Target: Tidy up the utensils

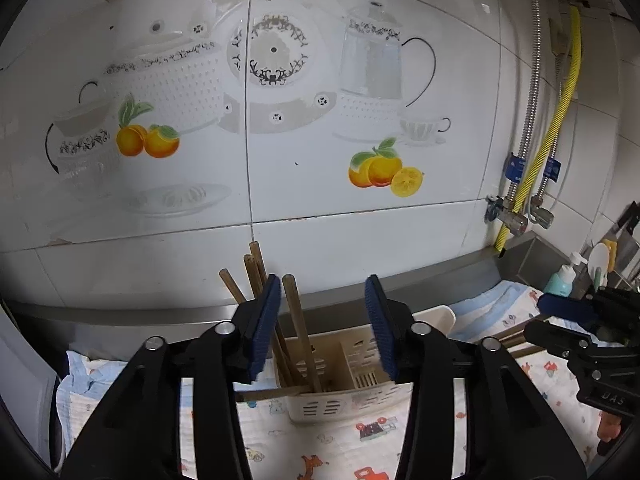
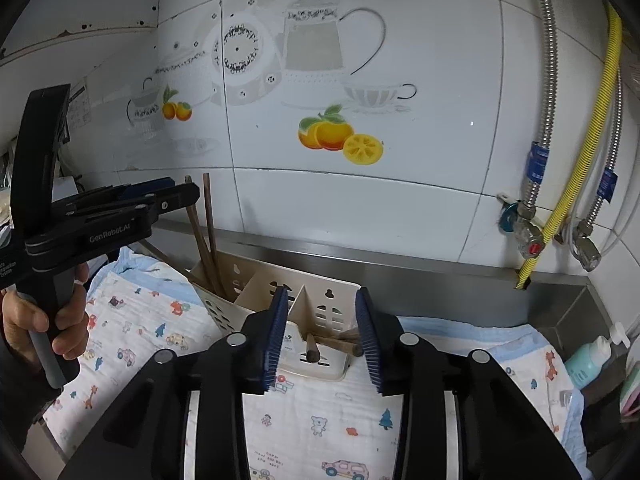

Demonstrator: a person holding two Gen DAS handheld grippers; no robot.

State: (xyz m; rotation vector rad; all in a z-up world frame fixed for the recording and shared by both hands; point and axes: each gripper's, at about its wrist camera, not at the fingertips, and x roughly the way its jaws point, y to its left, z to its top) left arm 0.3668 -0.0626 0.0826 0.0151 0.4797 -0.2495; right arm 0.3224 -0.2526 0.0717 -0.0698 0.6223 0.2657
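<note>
At a tiled kitchen tabletop spread with a cartoon-print cloth [image 2: 328, 420], I hold my left tool [image 1: 326, 324] over the cream plastic utensil caddy [image 1: 344, 396], its blue pads apart and gripping nothing. One brown wooden chopstick [image 1: 298, 328] stands between the open pads without being pressed, leaning with several others in the caddy's left compartment; another lies across the caddy's near left edge. My right tool [image 2: 322, 334] hangs released over the other end of the caddy, where a few more chopsticks [image 2: 340, 344] lie low and tilted in the right-hand compartment, their ends pointing at the camera.

The caddy is pale, slotted and divided into compartments, standing near the steel backsplash [image 2: 400, 276]. The chopsticks look dark, slim and uneven in their lean.

By my judgement a drop-off is just being finished. The next move calls for backing both tools clear without knocking the upright sticks, then collecting the stray one on the edge.
</note>
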